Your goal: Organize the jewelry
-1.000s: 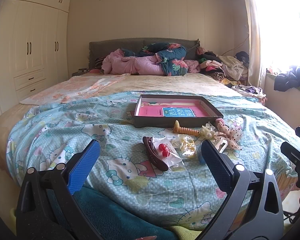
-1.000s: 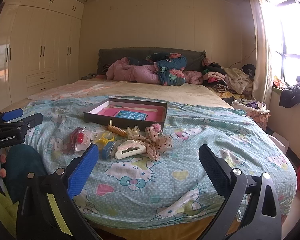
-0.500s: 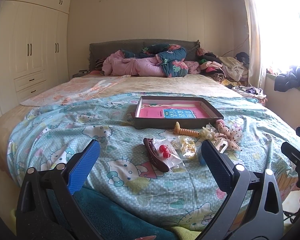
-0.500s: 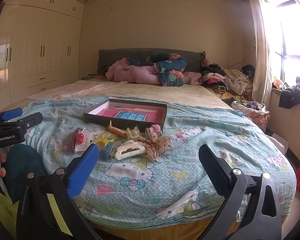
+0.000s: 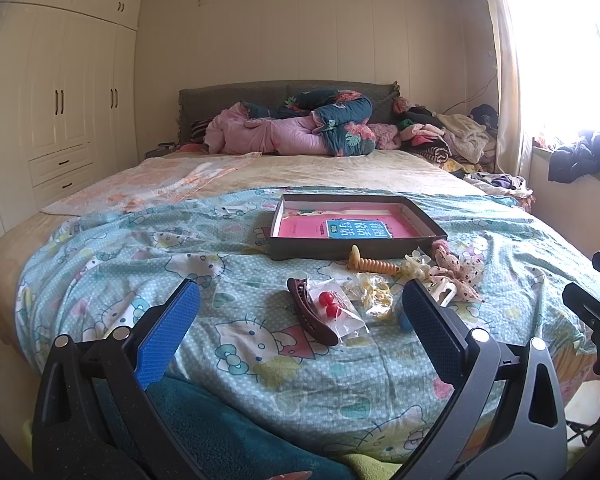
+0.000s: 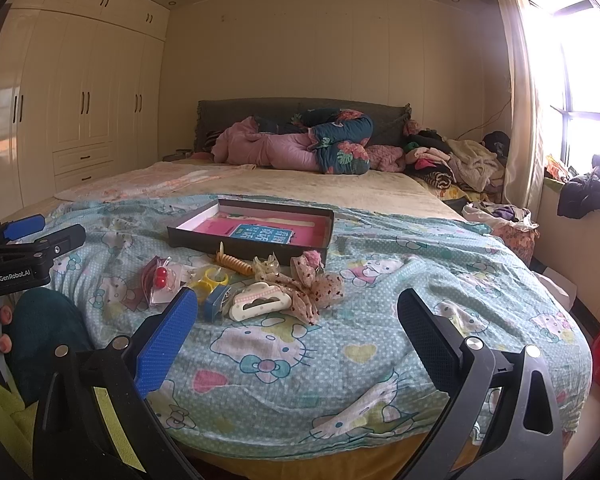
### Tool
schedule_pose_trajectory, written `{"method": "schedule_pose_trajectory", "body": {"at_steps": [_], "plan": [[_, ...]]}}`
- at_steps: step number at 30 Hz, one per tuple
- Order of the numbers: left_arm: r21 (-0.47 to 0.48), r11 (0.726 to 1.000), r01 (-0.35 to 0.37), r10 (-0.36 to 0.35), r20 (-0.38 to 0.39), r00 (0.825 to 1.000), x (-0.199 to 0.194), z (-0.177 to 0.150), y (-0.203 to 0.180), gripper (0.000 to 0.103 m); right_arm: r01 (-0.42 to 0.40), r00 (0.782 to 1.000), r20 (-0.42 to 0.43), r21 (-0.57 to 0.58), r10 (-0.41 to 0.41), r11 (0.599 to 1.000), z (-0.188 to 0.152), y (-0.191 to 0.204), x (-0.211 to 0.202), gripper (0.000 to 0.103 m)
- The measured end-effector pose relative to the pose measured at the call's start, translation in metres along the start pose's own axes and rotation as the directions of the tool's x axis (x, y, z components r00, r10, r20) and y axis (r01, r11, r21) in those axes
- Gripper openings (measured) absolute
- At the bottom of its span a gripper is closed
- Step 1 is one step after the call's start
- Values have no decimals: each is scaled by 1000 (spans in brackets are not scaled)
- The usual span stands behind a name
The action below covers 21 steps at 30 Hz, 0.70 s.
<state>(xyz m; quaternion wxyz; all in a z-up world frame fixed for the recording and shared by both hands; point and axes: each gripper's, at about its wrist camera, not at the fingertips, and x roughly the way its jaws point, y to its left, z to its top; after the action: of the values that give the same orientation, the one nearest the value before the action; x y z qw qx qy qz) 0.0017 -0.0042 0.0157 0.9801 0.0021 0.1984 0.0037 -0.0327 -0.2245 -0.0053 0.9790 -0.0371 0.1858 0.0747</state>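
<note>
**Bedroom lot: hair accessories and tray, sorting not yet begun**

1. Bed, covered by a pale blue cartoon-cat quilt; bedding and clothes heaped at the headboard end. Carries every item below.

2. Tray, shallow, dark-walled, lying flat near the middle of the quilt. Holds only a pink sheet with a blue label; no accessory is in it, so it is judged the destination and unfilled.

3. Left gripper, jaws spread wide, holding nothing, poised at the near edge of the bed and facing the pile.

4. Right gripper, jaws equally wide, also holding nothing, held off to the right of its partner.

5. Loose pile, just in front of the tray's near wall, none of it lifted:
 - dotted fabric bow, crumpled, at the right end;
 - brown claw clip, at the left end, touching a clear packet;
 - white claw clip, just beside the bow;
 - orange spiral hair tie, nearest the tray;
 - clear packet with red beads;
 - yellow pieces in a packet.

Status: by the look of it nothing is sorted; every piece remains to be moved. The brown clip lies nearest the left gripper's line.
</note>
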Motion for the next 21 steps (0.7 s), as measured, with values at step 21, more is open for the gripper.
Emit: {"method": "schedule_pose_trajectory", "body": {"at_steps": [21], "plan": [[-34, 999, -10, 10, -19, 1000, 5, 8, 21, 93, -43, 999, -20, -26, 42, 999, 2, 7, 14, 97]]}}
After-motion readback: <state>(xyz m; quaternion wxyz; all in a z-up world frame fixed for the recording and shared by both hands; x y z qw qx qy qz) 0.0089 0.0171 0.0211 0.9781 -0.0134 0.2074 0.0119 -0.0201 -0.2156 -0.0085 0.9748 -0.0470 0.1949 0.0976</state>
